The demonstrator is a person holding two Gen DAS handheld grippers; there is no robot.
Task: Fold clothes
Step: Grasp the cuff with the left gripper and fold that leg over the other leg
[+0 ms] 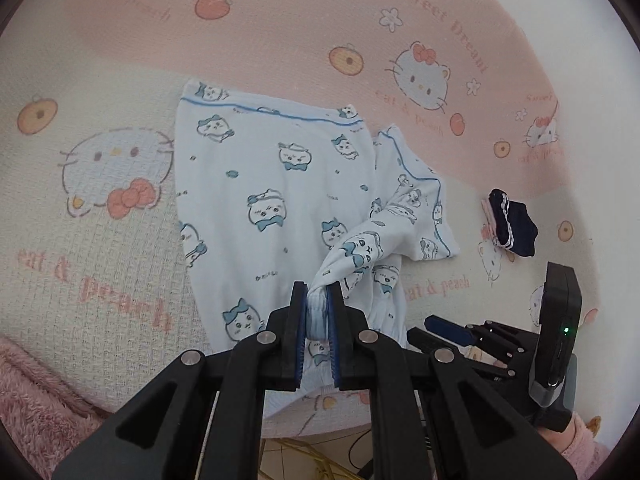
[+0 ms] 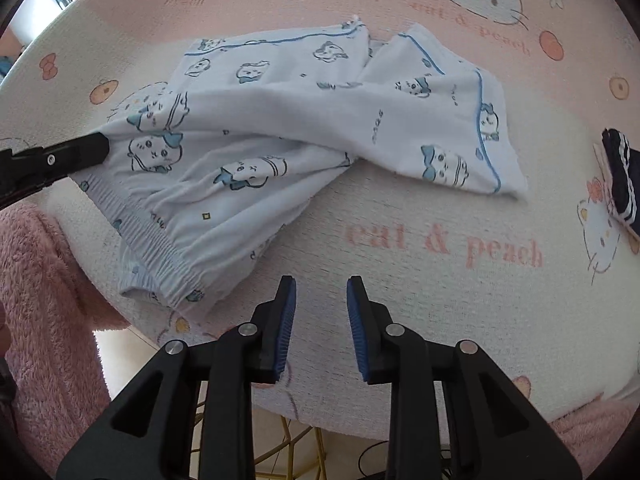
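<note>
Left gripper (image 1: 318, 304): clenched on the pale-blue shorts (image 1: 276, 184) waistband, fabric lifted
Right gripper (image 2: 321, 312): released, above the bed cover (image 2: 440, 280)

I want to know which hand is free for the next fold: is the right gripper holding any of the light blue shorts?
No, the right gripper stands open over bare blanket, beside the shorts.
</note>
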